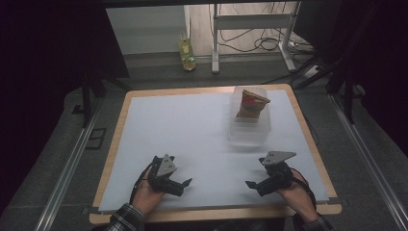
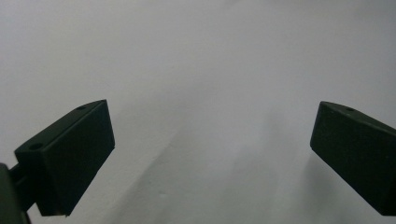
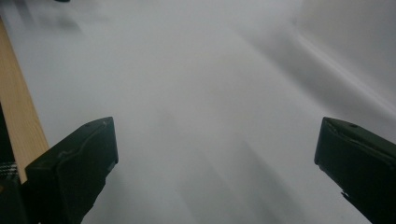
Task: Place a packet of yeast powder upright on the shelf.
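1. The snack bag [image 1: 251, 104] stands upright in a clear container [image 1: 249, 130] near the table's [image 1: 192, 125] far right edge.
2. The right gripper [image 1: 255, 185] is nearer; the bag lies well beyond it.
3. Both it and the left gripper [image 1: 185, 184] gape wide, empty, near the front edge.

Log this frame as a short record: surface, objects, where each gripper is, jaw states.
surface: table with white cover
objects: snack bag upright in clear bin, far right
left gripper: near edge, left, jaws open, holding nothing
right gripper: near edge, right, jaws open, holding nothing
contact: neither gripper touches the bin or bag
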`<state>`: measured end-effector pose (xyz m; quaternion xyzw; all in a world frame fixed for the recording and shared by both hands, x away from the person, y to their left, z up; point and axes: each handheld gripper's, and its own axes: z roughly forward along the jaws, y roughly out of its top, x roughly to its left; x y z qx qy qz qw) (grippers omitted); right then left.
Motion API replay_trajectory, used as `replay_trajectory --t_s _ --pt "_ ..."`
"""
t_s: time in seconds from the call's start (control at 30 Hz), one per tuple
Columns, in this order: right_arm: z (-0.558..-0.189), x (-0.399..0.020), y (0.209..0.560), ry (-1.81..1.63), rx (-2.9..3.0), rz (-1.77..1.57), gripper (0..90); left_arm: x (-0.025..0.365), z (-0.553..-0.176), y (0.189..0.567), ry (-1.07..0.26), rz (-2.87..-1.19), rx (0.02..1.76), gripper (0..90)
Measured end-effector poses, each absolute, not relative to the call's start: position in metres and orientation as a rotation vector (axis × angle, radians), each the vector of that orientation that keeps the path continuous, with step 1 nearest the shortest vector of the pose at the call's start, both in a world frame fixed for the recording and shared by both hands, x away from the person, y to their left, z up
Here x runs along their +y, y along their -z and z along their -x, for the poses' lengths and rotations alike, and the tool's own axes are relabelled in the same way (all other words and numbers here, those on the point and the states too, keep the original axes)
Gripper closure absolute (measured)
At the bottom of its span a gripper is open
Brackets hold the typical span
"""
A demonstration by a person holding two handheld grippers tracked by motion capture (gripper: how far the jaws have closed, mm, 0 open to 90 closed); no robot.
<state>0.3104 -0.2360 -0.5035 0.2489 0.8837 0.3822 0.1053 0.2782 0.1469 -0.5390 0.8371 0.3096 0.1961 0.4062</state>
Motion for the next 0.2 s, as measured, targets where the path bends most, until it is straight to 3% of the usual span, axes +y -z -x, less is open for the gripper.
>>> replay_trajectory --t_s 0.2 --pt "-0.311 -0.2356 0.507 -1.125 2.62 -0.744 0.0 0.1474 -0.2788 0.5386 -0.498 -2.11 0.783 0.1"
